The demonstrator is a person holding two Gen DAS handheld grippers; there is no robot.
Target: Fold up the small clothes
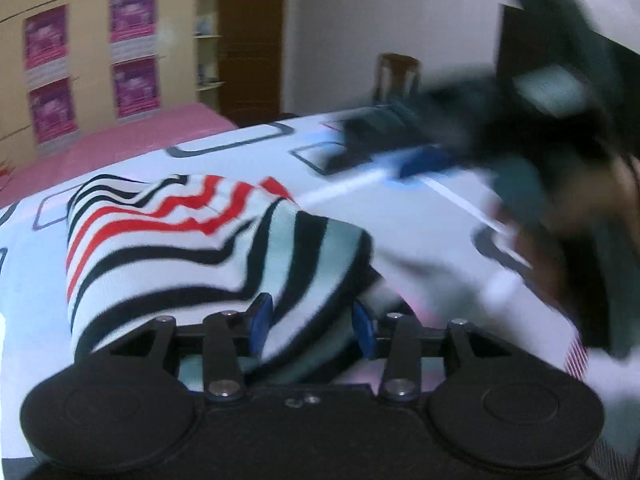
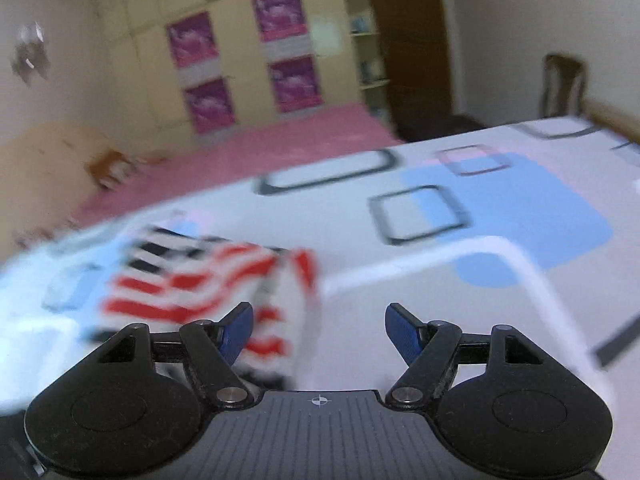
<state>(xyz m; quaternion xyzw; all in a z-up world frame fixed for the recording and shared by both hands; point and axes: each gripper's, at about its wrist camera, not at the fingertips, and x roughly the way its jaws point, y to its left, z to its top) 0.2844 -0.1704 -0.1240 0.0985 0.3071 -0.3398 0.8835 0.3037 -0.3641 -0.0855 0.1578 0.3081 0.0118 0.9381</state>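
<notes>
A small garment with red, black and pale green stripes [image 1: 180,240] lies folded over on the white patterned bed sheet [image 1: 400,220]. My left gripper [image 1: 311,322] straddles its near edge. The cloth sits between the blue pads [image 1: 260,320], the jaws stand apart, and I see no clear pinch. The right gripper [image 1: 392,148] shows as a blur at the upper right, held by a hand [image 1: 580,208]. In the right wrist view the right gripper [image 2: 319,332] is open with nothing between its fingers, and the striped garment [image 2: 200,280] lies to its left, partly behind the left finger.
The sheet [image 2: 440,300] has grey squares and blue patches. Beyond it is a pink bed cover [image 2: 280,140], a cream wardrobe with purple posters [image 2: 280,48], open shelves and a brown door. A wooden chair [image 2: 560,84] stands at the bed's far right.
</notes>
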